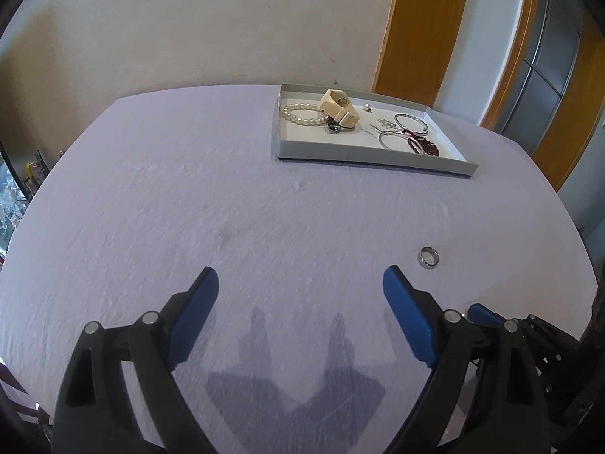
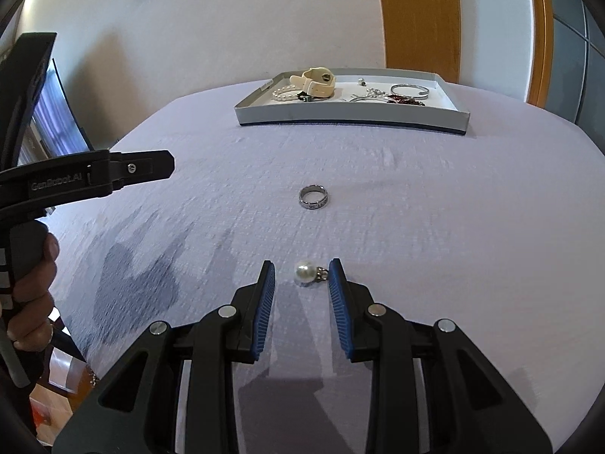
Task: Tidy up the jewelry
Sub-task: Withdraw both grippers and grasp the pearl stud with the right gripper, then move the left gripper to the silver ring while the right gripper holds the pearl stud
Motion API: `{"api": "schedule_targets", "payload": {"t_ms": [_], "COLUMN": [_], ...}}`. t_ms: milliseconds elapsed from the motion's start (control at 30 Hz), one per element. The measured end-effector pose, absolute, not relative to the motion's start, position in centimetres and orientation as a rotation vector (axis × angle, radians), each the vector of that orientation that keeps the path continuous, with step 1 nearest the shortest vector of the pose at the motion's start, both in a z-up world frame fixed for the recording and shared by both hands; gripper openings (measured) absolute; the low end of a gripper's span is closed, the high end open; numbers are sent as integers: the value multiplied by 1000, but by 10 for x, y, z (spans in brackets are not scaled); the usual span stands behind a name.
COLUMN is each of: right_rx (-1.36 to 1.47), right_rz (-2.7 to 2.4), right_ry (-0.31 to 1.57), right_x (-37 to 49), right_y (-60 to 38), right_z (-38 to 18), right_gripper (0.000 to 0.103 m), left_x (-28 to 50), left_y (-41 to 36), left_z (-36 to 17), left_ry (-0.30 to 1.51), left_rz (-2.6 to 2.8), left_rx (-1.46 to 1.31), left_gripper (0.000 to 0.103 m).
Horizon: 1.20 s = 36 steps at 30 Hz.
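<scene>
pale lilac cloth over the tabletop (image 2: 416, 227), and sitting on it, a pearl earring (image 2: 307, 273) right between the right gripper (image 2: 302, 276) jaws. jaws spread, not yet touching: blue pads (image 2: 266, 302) flanking the pearl on either side, metal hook end just beside the right-hand pad. further ahead, a steel ring (image 2: 313, 196) lying flat, well apart from the pearl. beyond that, the tray (image 2: 340, 115) near the far edge, already holding a pearl bracelet (image 2: 284, 94), a cream watch (image 2: 315, 81), bangles (image 2: 410, 90) and dark red beads.

left gripper (image 1: 300, 291) hovering over bare cloth, jaws spread wide, holding nothing; ring (image 1: 428, 256) just off to its right.

step in hand, by the look of it: pinching the pearl earring for the trip to the tray. worth centring on the round pearl rather than the dangly metal end, since a smooth bead probably squirts out if caught off-centre. best to get the pad tips low, close to the cloth, then close slowly and evenly. likely risk: snagging the textured cloth along with it, or flicking the earring forward toward the ring. lift straight up before any travel. then the ring, likely next.
</scene>
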State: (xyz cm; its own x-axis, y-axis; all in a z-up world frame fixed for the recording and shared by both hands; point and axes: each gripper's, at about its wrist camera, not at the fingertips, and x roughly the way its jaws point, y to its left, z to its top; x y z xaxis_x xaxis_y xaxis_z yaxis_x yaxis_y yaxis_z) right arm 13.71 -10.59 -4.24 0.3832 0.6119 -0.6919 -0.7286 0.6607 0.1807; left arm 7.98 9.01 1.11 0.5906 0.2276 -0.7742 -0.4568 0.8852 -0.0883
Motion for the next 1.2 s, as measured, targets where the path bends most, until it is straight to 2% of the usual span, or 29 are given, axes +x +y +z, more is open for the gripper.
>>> {"api": "schedule_targets", "payload": {"t_ms": [500,533,600,1200], "right_rx": [-242,-251,-262,-185], "right_rz": [799,795,793,741], "right_ry": [765,761,756,760], "right_x": [131,130,129,157], "right_y": [-93,-92,-92,-138], "right_z": [-46,-46,-46,-40], "right_gripper": [27,26,17,16], "left_x": [77,77,77,114], "left_y": [85,85,84,38], "left_z": [9,9,9,-1], "left_ry": [861,861,861,868], "left_rz": [393,393,393,291], "left_rx": [-283,-282,-281,-257], "left_gripper": [89,89,89,89]}}
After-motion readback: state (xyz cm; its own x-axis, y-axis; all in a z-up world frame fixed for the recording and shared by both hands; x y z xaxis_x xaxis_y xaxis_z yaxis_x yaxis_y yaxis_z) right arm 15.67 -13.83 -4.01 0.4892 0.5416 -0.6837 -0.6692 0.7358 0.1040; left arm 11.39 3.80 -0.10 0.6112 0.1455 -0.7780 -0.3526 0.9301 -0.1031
